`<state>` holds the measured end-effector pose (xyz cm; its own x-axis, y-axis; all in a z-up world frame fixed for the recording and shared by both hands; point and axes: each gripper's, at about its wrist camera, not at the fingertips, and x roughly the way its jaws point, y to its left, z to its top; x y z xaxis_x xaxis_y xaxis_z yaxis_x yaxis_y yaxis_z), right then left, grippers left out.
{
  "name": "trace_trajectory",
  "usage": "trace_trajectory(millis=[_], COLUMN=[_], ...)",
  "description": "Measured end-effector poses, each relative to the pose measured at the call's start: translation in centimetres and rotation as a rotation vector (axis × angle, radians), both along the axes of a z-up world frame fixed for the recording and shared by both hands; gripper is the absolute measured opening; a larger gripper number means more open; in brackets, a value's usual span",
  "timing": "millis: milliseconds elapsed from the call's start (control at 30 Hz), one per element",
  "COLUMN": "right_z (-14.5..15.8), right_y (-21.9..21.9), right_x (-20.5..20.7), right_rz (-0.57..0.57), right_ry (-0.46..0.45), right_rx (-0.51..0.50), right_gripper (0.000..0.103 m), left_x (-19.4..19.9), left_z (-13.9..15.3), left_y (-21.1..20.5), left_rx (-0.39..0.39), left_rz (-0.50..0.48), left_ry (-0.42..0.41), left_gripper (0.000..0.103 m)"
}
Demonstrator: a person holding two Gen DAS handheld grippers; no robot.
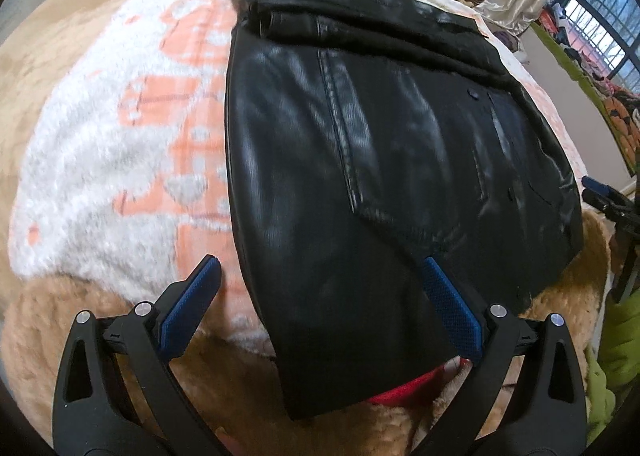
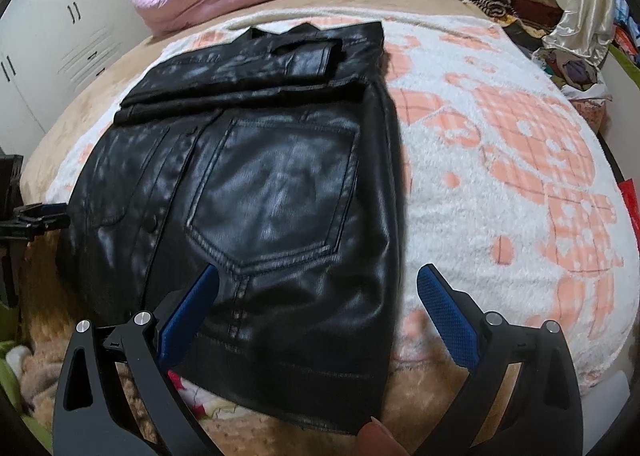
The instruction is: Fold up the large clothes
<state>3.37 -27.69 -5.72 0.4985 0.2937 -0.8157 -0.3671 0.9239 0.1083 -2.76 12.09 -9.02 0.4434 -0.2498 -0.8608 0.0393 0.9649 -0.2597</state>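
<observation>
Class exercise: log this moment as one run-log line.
left gripper: open | right gripper: open | black leather jacket: partly folded, flat on blanket

Black glossy jacket (image 2: 256, 184); white blanket (image 2: 500, 160), peach checked pattern; blue-padded tongs (image 2: 318, 288).

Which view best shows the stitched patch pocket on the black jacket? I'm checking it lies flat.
The right wrist view: the patch pocket faces the camera whole, seams sharp, on the black jacket. The left wrist view shows only slanted seams.
</observation>
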Motion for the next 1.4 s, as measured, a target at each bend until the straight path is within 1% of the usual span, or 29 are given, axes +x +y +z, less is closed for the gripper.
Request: trace_trajectory(millis=[100,233,333,500,567,633,667,700,733,800,833,867,900,933,967,1000,1067,1133,1167,1200,1300,1400], right_z=[-0.6,-1.3,-1.9,-2.6,-3.3,-4.2,-4.6,-4.9,-5.0,-4.4,-3.7,-3.1,-1.9,-1.1,0.0,1.3,3.0,4.5,5.2,5.5,6.8,8.2], right_y=[0.0,-0.1,-0.2,-0.3,-0.6,-1.0,-1.1,-1.1,-1.0,-0.7,-0.7,-0.9,-1.3,-1.6,-2.0,-2.4,-2.7,-3.2,-3.5,-3.5,-4.1,-4.3], right_x=[-0.4,-1.1,-1.3,-1.2,-1.0,-0.6,-0.6,-0.6,-0.9,-1.6,-2.0,-2.2,-2.4,-2.5,-2.7,-2.8,-2.7,-2.3,-1.9,-1.3,0.3,2.2], right_rz=[0.027,0.053,0.069,0.088,0.092,0.081,0.084,0.097,0.12,0.149,0.169,0.176,0.185,0.193,0.204,0.218,0.226,0.216,0.204,0.193,0.144,0.101], right_ry=[0.034,0.071,0.104,0.133,0.158,0.203,0.22,0.233,0.242,0.205,0.17,0.145,0.113,0.091,0.058,0.015,-0.04,-0.085,-0.099,-0.107,-0.131,-0.167], right_rx=[-0.009,-0.021,-0.026,-0.048,-0.06,-0.066,-0.062,-0.05,-0.027,-0.02,-0.006,0.019,0.074,0.116,0.164,0.227,0.298,0.372,0.411,0.435,0.516,0.574], right_gripper=[0.099,0.099,0.099,0.099,0.099,0.098,0.093,0.084,0.069,0.053,0.037,0.018,0.014,0.013,0.013,0.013,0.013,0.012,0.012,0.012,0.011,0.011], left_x=[-0.4,-0.5,-0.6,-0.8,-1.0,-1.2,-1.2,-1.2,-1.2,-1.1,-1.0,-1.0,-1.1,-1.0,-1.0,-1.1,-1.3,-1.3,-1.2,-1.1,-0.6,0.7], left_z=[-0.5,-0.7,-0.8,-0.9,-1.0,-1.0,-1.2,-1.3,-1.4,-1.5,-1.4,-1.3,-1.2,-1.1,-1.0,-0.9,-0.4,0.3,1.0,1.7,4.1,7.0], left_y=[0.2,0.3,0.0,-0.3,-0.3,-0.5,-0.7,-0.9,-1.0,-1.3,-1.3,-1.3,-1.2,-0.9,-0.5,-0.2,0.3,0.7,0.9,1.1,1.6,2.1], left_rx=[-0.029,-0.055,-0.037,-0.039,-0.035,-0.03,-0.028,-0.025,-0.02,-0.013,-0.014,-0.013,-0.004,-0.001,-0.02,-0.037,-0.062,-0.082,-0.089,-0.098,-0.138,-0.148], left_rz=[-0.008,-0.016,-0.024,-0.012,-0.014,-0.019,-0.024,-0.027,-0.03,-0.034,-0.035,-0.031,-0.022,-0.011,-0.004,0.003,0.01,0.011,0.012,0.012,0.014,0.034], left_ry=[0.01,0.016,0.017,0.02,0.023,0.025,0.028,0.031,0.035,0.041,0.041,0.037,0.033,0.033,0.031,0.026,0.013,-0.006,-0.026,-0.045,-0.116,-0.196], left_gripper=[0.092,0.083,0.083,0.083,0.083,0.083,0.083,0.083,0.083,0.083,0.08,0.063,0.054,0.045,0.037,0.033,0.022,0.017,0.014,0.012,0.011,0.011])
